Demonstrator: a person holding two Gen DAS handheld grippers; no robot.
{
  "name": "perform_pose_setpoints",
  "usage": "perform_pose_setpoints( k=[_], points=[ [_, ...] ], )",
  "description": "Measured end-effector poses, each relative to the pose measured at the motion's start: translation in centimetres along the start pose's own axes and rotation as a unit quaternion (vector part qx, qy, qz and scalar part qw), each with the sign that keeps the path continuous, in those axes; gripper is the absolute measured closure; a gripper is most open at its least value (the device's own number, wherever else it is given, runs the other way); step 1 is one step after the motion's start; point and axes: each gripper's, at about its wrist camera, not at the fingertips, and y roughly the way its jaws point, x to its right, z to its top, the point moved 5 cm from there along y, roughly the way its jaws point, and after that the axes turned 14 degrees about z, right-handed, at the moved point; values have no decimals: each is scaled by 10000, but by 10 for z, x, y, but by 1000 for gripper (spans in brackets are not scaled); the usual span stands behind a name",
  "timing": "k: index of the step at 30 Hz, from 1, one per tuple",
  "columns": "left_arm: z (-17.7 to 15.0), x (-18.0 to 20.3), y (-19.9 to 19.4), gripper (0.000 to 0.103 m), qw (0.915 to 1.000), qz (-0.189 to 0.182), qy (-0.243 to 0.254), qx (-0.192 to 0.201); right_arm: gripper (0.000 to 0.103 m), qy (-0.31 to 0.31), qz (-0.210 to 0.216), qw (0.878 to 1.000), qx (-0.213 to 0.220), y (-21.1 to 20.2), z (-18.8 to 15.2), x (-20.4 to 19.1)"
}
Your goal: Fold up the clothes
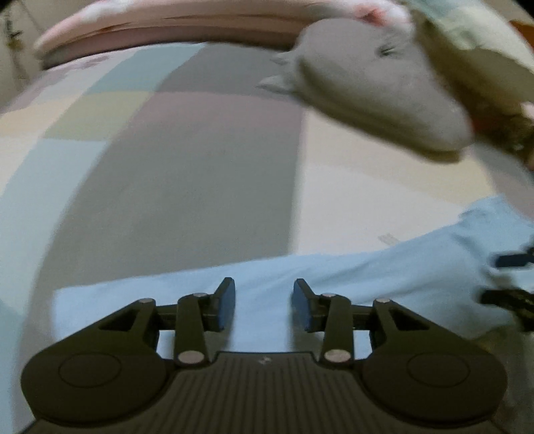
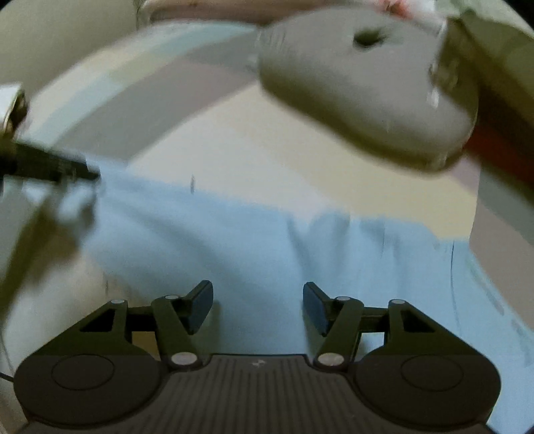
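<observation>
A light blue garment (image 1: 300,287) lies flat on a bed with a pastel patchwork cover (image 1: 200,160). My left gripper (image 1: 263,303) hovers just over its near part, fingers apart with only cloth showing between them. At the right edge of the left wrist view the right gripper's dark fingers (image 1: 510,280) reach over the garment. In the right wrist view the same blue garment (image 2: 260,240) fills the middle, and my right gripper (image 2: 257,307) is open above it. The left gripper's fingers (image 2: 56,167) show at that view's left edge. Both views are blurred.
A grey plush toy (image 1: 377,93) lies on the bed beyond the garment, seen again as a grey plush toy (image 2: 367,96) at upper right. A pink pillow (image 1: 173,23) runs along the far edge. More bedding (image 1: 480,50) is piled at the far right.
</observation>
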Motion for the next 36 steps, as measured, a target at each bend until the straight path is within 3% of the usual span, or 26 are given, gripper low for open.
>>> perform_pose_setpoints(
  k=[5, 7, 8, 12, 19, 25, 28, 31, 34, 36],
  points=[
    [-1, 14, 13, 60, 9996, 249, 131, 36, 36, 104, -52, 9999, 106, -3, 5, 4],
    [1, 9, 15, 59, 9983, 573, 116, 83, 14, 155, -38, 9998, 152, -8, 1, 5],
    [1, 5, 17, 59, 9982, 597, 59, 45, 10, 181, -31, 9997, 175, -11, 0, 5],
    [4, 3, 4, 68, 9987, 467, 126, 153, 13, 284, -4, 9992, 267, -21, -7, 7],
    [2, 24, -13, 67, 9962, -104, 654, 567, 13, 479, 18, 9981, 398, -41, -20, 13],
    [-14, 18, 4, 55, 9984, 403, 317, 237, 13, 889, -215, 9957, 152, -52, -55, 31],
    [-18, -2, -4, 56, 9980, 598, -193, -91, 13, 1072, -225, 9938, 186, -55, -61, 34],
    [-25, -30, -18, 59, 9929, 623, -999, -140, 13, 1194, -202, 9923, 244, -61, -67, 33],
    [-44, -63, -22, 60, 9780, 722, -1905, -441, 13, 1282, -147, 9911, 318, -72, -73, 31],
    [-63, -86, -24, 62, 9607, 694, -2614, -619, 13, 1353, -93, 9901, 364, -79, -75, 30]
  ],
)
